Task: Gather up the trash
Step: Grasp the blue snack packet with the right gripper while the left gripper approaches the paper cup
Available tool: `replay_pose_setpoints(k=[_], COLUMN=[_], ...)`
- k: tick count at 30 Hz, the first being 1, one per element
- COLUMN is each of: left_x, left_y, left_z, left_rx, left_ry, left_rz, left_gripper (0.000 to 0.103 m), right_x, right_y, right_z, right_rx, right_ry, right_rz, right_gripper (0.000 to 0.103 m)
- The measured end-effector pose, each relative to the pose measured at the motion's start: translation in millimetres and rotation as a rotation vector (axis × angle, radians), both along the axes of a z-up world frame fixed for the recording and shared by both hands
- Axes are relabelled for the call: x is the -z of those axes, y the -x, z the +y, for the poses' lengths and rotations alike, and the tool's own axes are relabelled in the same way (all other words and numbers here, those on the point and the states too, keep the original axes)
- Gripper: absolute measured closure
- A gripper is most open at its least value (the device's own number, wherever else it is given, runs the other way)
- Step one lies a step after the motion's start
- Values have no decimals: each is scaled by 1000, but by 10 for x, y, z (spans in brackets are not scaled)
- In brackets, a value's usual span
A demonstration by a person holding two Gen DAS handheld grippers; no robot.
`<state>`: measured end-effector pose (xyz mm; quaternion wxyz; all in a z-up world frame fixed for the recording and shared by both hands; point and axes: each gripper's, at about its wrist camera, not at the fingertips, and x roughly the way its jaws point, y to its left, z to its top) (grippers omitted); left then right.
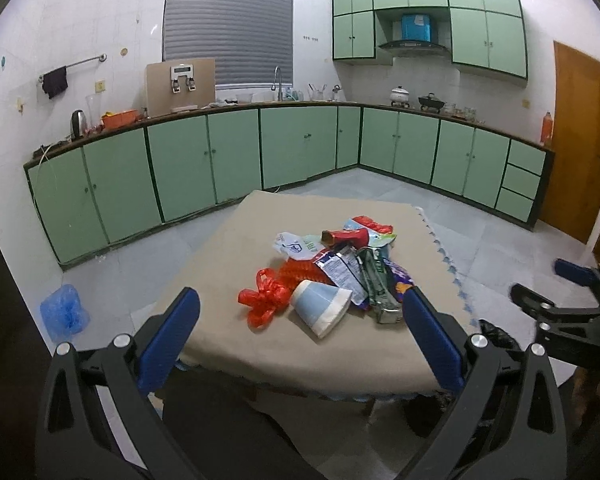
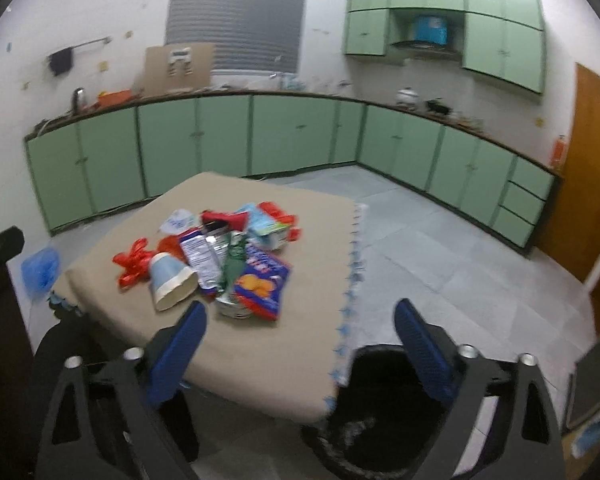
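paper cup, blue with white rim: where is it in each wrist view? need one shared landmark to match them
Left wrist: paper cup lies on its side at the near edge of the trash pile, centre frame, just right of the red bow.
Right wrist: paper cup sits left of centre, at the pile's near left corner, above the left finger.
Shared landmark: the red bow touches the cup's left side in both views.
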<state>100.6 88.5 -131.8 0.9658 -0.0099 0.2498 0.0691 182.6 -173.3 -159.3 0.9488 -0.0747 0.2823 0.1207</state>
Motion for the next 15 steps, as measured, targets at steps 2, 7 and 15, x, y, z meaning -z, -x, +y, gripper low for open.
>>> replay_pose_setpoints(k=[2,7,15], left_x=[115,208,268], left_y=[-108,-302,-716], left_z=[-1,20,-6], left_rx=[8,9,15], left_ry=[1,30,8], left_rz=[27,37,47], left_gripper=[5,5,5], right_x=[170,640,1243], right_y=[-175,-552,-1021], right_z=[104,292,422], right_rx=[-48,-100,-154], right_ry=[-8,40,125], right_rz=[13,33,93], right_gripper=[32,39,50])
